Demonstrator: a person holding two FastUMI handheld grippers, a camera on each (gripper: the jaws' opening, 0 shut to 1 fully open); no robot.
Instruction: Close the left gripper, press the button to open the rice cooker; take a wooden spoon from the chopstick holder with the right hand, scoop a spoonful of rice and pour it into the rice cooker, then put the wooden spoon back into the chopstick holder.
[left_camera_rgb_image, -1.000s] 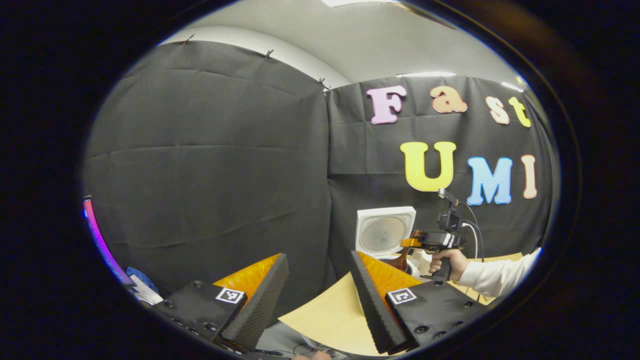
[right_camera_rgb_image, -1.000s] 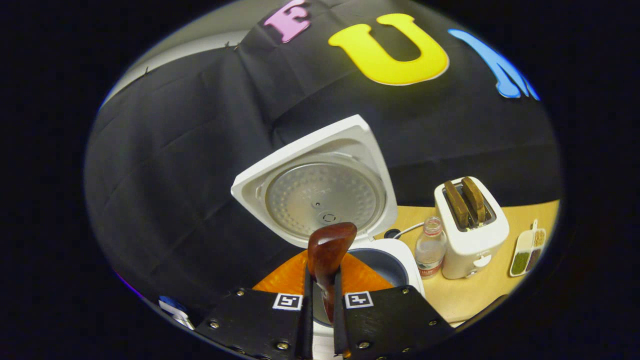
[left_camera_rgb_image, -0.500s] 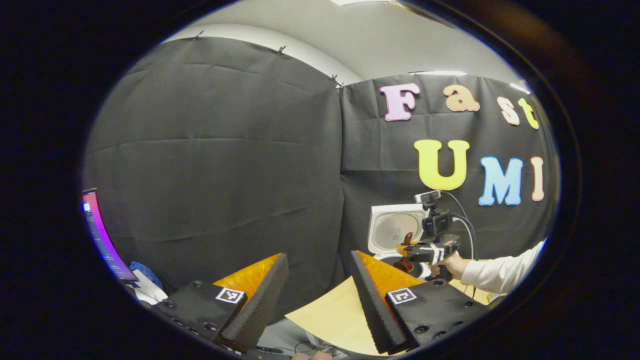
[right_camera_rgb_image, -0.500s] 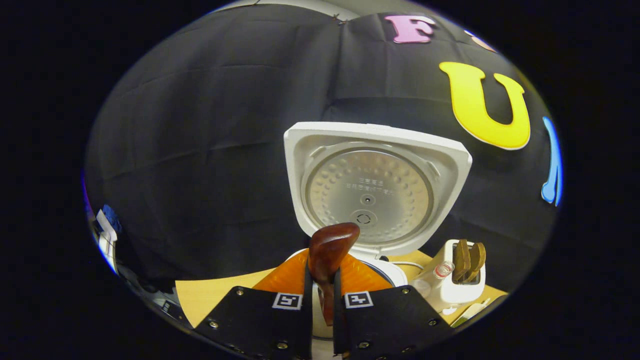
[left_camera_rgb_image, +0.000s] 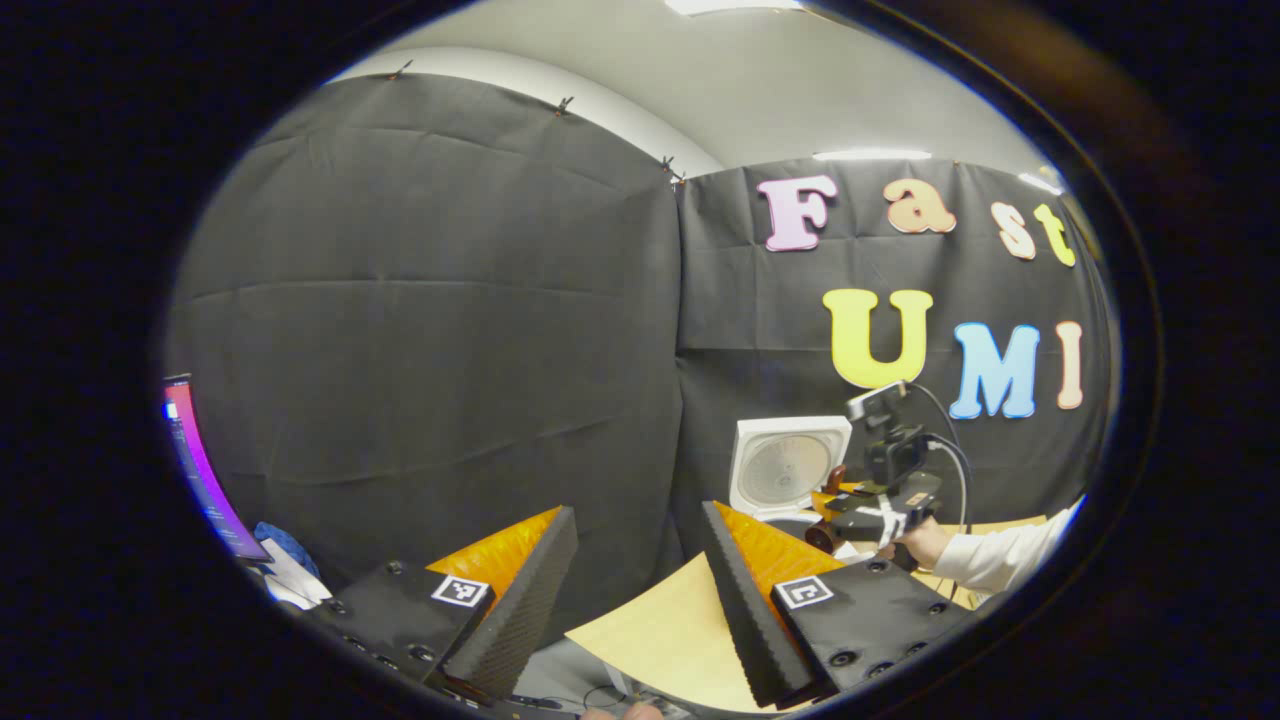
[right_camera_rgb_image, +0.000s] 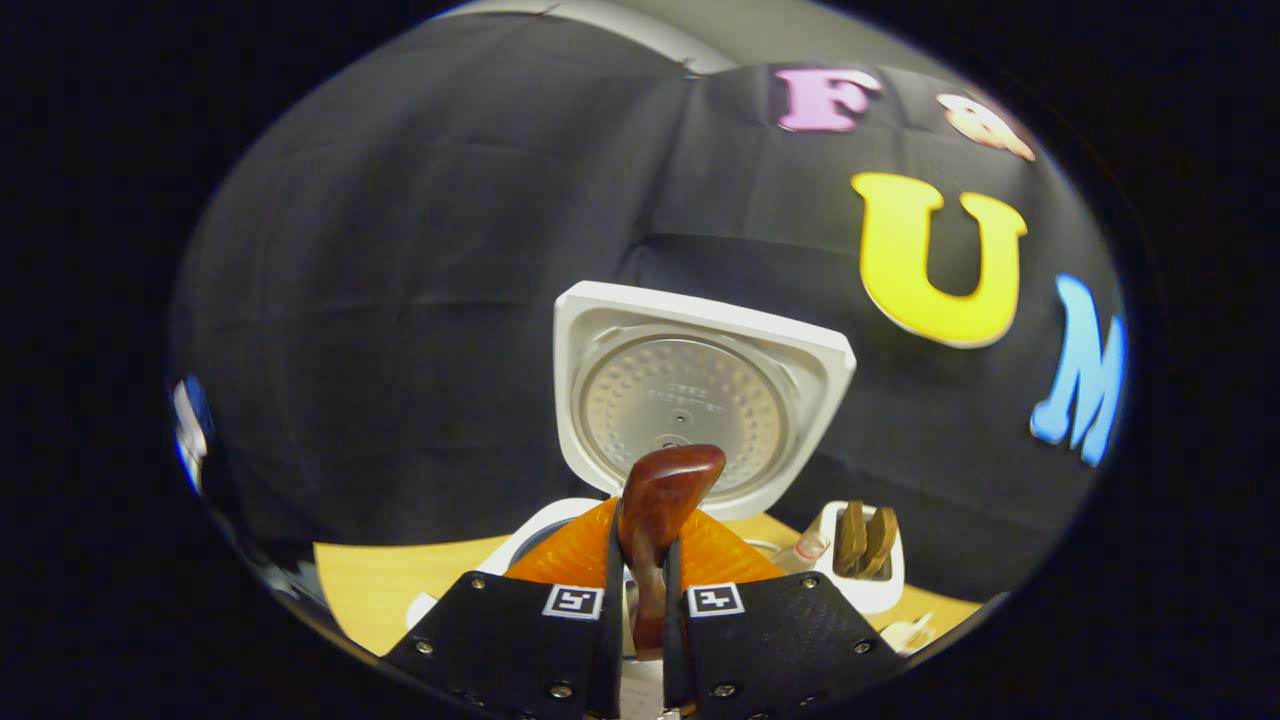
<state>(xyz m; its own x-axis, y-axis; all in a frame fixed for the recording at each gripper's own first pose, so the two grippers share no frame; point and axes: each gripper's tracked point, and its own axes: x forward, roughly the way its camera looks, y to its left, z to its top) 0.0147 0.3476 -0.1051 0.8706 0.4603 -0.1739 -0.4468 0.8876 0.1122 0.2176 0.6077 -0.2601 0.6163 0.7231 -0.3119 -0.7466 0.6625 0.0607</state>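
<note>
While right tongs (right_camera_rgb_image: 638, 600) pinch wooden spoon (right_camera_rgb_image: 660, 500) near rice cooker (right_camera_rgb_image: 690, 400), lid already up. Left tongs (left_camera_rgb_image: 640, 590) spread, holding nothing. Left: likely pouring rice, putting spoon back.

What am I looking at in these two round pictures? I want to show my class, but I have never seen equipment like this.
There is no robot: a person holds a two-finger gripper in each hand, with a camera on each. The left gripper view shows the left gripper open, holding nothing, over the table. Farther off, a hand holds the right gripper near the rice cooker's raised lid. The right gripper view shows that gripper's fingers shut on a wooden spoon, facing the open lid. A toaster stands beside the cooker.
</note>
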